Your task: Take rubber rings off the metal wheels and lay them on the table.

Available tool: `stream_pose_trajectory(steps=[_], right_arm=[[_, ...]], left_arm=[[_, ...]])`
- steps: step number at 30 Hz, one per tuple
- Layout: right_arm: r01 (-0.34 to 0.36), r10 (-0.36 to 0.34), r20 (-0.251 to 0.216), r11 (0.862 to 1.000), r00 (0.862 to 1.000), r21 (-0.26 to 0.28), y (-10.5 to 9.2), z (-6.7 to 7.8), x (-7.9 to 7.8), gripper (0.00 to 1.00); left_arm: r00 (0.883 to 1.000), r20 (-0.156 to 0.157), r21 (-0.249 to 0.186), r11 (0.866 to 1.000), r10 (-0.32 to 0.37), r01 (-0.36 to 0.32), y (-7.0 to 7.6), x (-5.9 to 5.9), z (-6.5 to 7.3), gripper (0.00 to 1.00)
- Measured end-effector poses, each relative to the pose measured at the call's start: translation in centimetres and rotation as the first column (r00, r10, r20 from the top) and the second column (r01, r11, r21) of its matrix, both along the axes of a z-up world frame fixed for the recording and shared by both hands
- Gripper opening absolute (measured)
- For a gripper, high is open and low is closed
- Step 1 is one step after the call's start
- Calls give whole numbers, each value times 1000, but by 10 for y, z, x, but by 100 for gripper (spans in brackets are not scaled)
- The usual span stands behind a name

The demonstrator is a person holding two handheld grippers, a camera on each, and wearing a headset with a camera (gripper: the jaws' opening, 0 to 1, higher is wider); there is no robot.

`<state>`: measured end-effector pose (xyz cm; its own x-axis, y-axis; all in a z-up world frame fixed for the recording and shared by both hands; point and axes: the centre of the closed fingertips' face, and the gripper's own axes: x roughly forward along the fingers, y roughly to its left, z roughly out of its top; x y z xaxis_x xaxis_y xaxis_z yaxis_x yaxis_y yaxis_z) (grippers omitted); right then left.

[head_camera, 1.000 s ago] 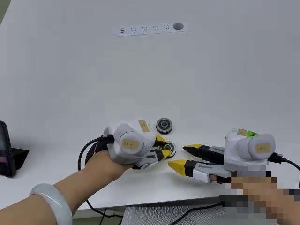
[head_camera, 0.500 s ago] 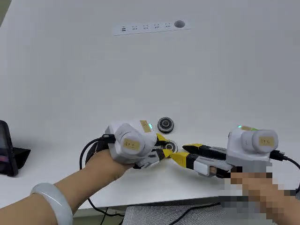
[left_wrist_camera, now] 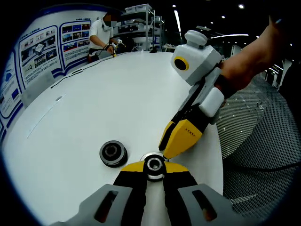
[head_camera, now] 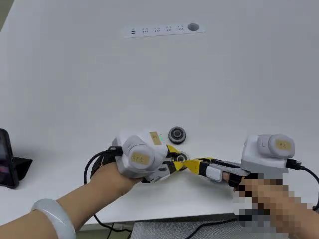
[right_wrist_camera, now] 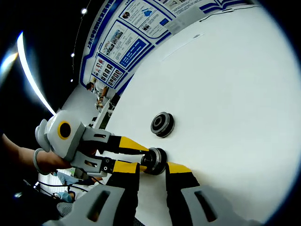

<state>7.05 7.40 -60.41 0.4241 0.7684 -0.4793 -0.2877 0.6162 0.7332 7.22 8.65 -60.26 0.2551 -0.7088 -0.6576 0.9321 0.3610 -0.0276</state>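
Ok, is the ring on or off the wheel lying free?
On: the free wheel wears a black band around its metal centre.

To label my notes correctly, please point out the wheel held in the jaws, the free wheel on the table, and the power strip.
Held wheel (left_wrist_camera: 154,165): left gripper view, metal hub.
Free wheel (left_wrist_camera: 113,152): left gripper view, centre hub.
Power strip (head_camera: 164,30): head view, middle of top face.
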Motion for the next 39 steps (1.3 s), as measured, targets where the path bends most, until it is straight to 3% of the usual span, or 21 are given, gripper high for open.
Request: stream_pose_trajectory(steps=[21,25,39], right_arm=[[59,-54,-85,996,995,64,2,-6,2,22],[66,-59,-86,994,995,89,3,-1,4,21],[47,-39,-84,994,996,94,4,-1,3,22]], left_arm=[[1000,2,-12,1000,2,-2,0,1,-2,13],[1000,2,-14,1000,3,-3,0,1,-2,13],[1000,-2,-17,1000,4,-4,0,1,-1,13]])
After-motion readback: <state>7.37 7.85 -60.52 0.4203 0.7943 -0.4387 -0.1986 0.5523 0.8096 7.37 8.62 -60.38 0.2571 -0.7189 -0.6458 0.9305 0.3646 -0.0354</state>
